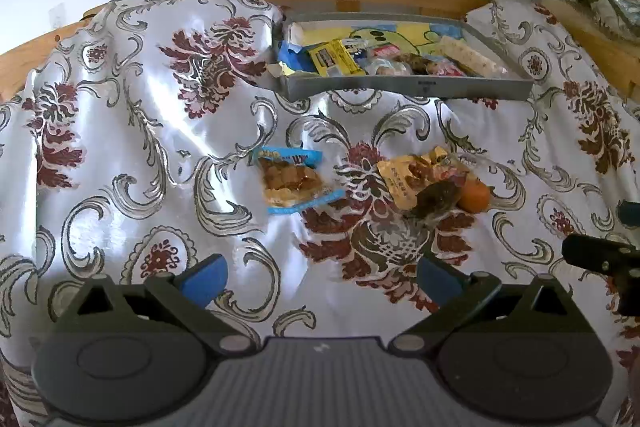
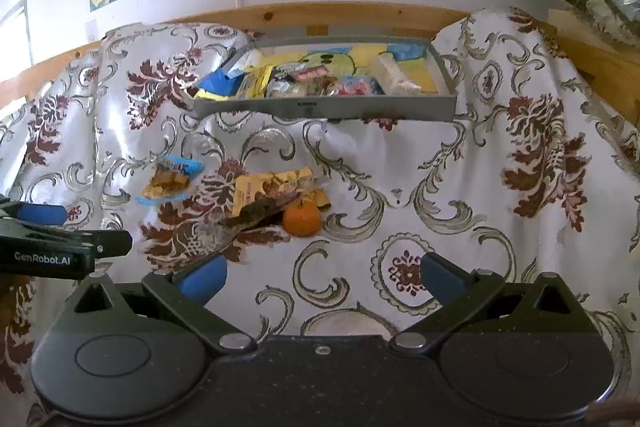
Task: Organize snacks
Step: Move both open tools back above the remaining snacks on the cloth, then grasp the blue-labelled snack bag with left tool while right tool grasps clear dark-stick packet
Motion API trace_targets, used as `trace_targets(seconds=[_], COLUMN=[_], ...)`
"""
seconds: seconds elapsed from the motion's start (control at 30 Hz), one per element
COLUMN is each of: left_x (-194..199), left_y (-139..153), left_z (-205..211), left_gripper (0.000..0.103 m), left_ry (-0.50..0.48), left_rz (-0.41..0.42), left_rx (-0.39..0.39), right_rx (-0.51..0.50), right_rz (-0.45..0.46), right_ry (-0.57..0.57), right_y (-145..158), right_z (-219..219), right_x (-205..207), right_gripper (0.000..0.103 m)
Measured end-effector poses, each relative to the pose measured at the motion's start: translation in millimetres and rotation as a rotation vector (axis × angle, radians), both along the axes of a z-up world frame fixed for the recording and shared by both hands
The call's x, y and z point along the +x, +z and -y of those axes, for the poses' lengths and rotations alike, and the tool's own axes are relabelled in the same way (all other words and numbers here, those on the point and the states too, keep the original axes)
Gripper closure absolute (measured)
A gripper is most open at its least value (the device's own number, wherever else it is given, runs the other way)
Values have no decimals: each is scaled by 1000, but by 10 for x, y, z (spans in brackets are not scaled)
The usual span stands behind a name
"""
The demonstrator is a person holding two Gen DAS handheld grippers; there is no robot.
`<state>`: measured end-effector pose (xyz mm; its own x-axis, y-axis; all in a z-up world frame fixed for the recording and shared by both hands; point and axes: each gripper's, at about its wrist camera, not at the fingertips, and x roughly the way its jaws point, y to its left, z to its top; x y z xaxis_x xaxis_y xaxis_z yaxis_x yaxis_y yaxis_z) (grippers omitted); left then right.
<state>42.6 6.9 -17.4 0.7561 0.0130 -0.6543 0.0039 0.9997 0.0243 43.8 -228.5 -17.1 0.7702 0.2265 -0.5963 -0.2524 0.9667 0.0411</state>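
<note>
In the grey tray [image 1: 404, 89] at the far side of the patterned cloth [image 1: 132, 115], many snacks already lie — this part looks done. Left on the cloth are a blue packet [image 1: 290, 181], a yellow packet [image 1: 404, 179], a dark wrapper [image 1: 434, 201] and an orange [image 1: 474, 197]. The left claw [image 1: 318, 281] and the right claw [image 2: 320, 279] both stand apart — empty, short of these things.

Gray tray [image 1: 404, 86] full of snack packs near the bed's back edge. Closer in, flat on the bed: blue cracker pack [image 1: 291, 181], yellow pack [image 1: 404, 183], dark pack [image 1: 436, 199], touching orange [image 1: 474, 197].
</note>
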Motion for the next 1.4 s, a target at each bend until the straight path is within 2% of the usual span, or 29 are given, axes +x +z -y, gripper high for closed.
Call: trace_targets(seconds=[0.63, 1.1, 1.27, 1.4], left_x=[109, 424, 625, 800], left_y=[-67, -19, -2, -28], left_z=[-100, -236, -272, -290], left_gripper=[0, 0, 0, 0], left_ry=[29, 38, -16, -71], left_rz=[-19, 58, 111, 107], left_rx=[-13, -27, -8, -1], right_rx=[-6, 14, 15, 50], right_rz=[-42, -62, -59, -74], right_ry=[22, 14, 46, 100], right_y=[-111, -99, -59, -31], right_z=[-149, -263, -315, -337], right_x=[165, 422, 579, 687], right_gripper=[1, 1, 1, 1])
